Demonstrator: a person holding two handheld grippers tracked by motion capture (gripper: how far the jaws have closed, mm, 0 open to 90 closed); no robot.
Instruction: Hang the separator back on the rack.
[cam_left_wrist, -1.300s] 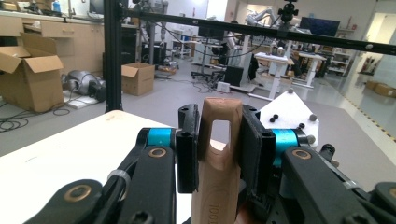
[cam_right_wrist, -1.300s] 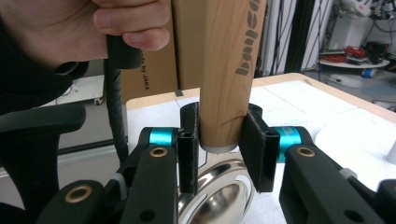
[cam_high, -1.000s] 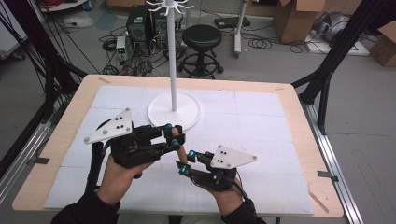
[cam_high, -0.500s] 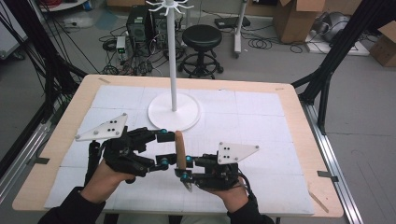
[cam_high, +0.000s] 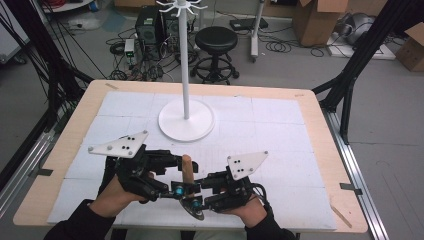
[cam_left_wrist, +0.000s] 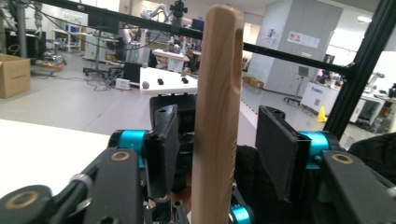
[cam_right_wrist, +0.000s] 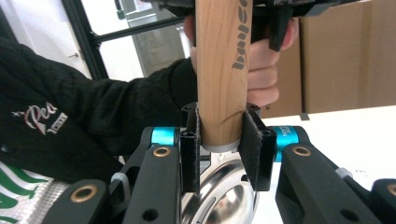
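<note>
My right tongs (cam_right_wrist: 218, 144) are clenched on the lower end of a wooden handle (cam_right_wrist: 221, 74), both pads pressed against the wood just above a metal collar, with a shiny steel bowl (cam_right_wrist: 224, 196) of the utensil hanging below them. In the high view the handle (cam_high: 187, 169) stands upright between my two tongs, near the front edge of the tabletop (cam_high: 320, 125).

My left tongs (cam_left_wrist: 212, 154) sit around the upper part of the same handle (cam_left_wrist: 217, 116); their jaws have just been closing, but a gap shows on either side of the wood, so they are released and not pressing it. From above, the left tongs (cam_high: 172, 177) face the right tongs (cam_high: 197, 192) closely.

Beyond both tongs, well apart from them, a white stand (cam_high: 186, 117) rises from its round base on the tabletop.
</note>
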